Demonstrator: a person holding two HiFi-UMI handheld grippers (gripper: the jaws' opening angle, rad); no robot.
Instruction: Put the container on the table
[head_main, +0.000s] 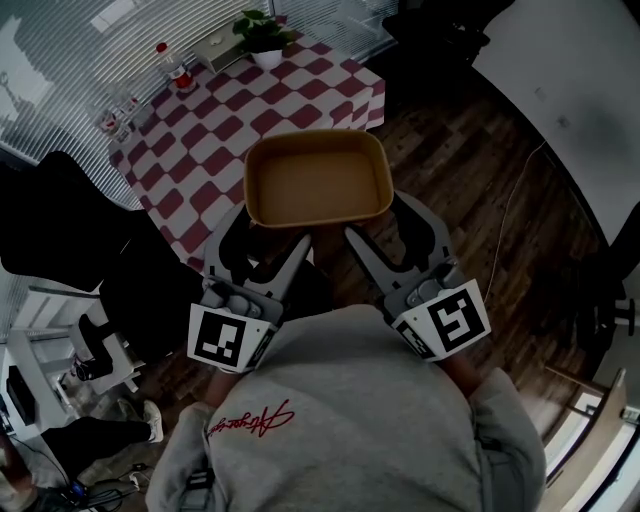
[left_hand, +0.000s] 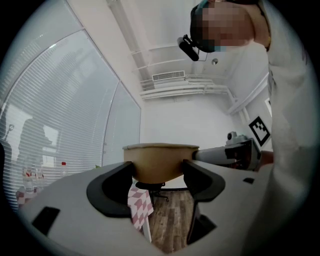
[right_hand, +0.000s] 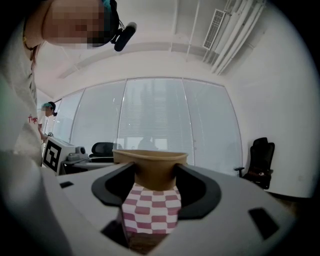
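A brown, empty rectangular container (head_main: 318, 185) hangs in the air over the near corner of the red-and-white checked table (head_main: 220, 140) and the floor beside it. My left gripper (head_main: 268, 235) is shut on its near left side, my right gripper (head_main: 385, 226) on its near right side. In the left gripper view the container (left_hand: 159, 160) sits between the dark jaws of the left gripper (left_hand: 159, 172), pads against its walls. The right gripper view shows the container (right_hand: 150, 167) pinched by the right gripper (right_hand: 154, 177), with the checked table (right_hand: 150, 210) below.
On the table's far end stand a potted plant (head_main: 262, 40), a bottle with a red cap (head_main: 175, 68), glasses (head_main: 115, 115) and a small box (head_main: 215, 50). A black chair (head_main: 80, 235) is at the left. Wooden floor (head_main: 470, 170) lies to the right.
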